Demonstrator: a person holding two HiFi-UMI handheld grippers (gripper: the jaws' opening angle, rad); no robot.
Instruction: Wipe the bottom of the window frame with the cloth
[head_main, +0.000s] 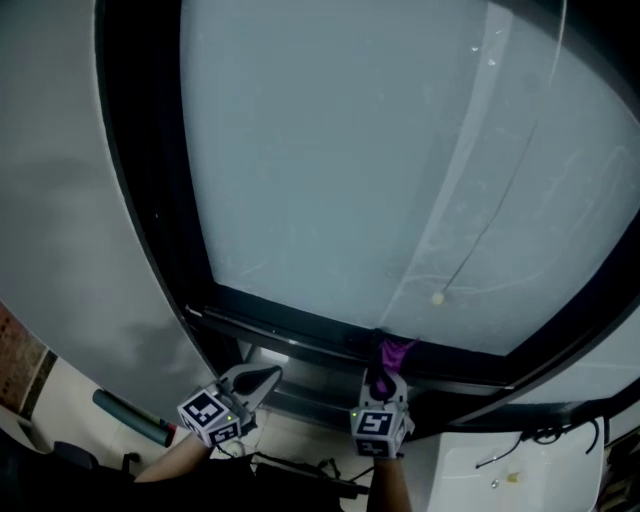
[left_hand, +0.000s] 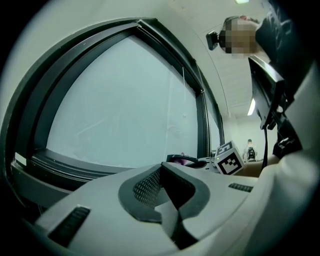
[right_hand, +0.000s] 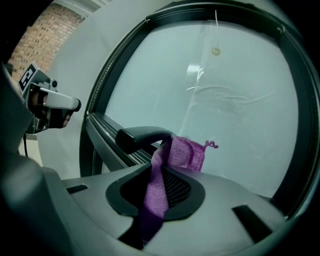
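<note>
where the dark frame (head_main: 290, 330) crosses the lower middle of the head view, the right gripper (head_main: 383, 380) clamps a purple cloth (head_main: 396, 350), whose free end sits at the frame's bottom rail, right beside a black handle (right_hand: 142, 136). the left gripper (head_main: 258, 380), lower left, has its jaws together on nothing, apart from the cloth.
</note>
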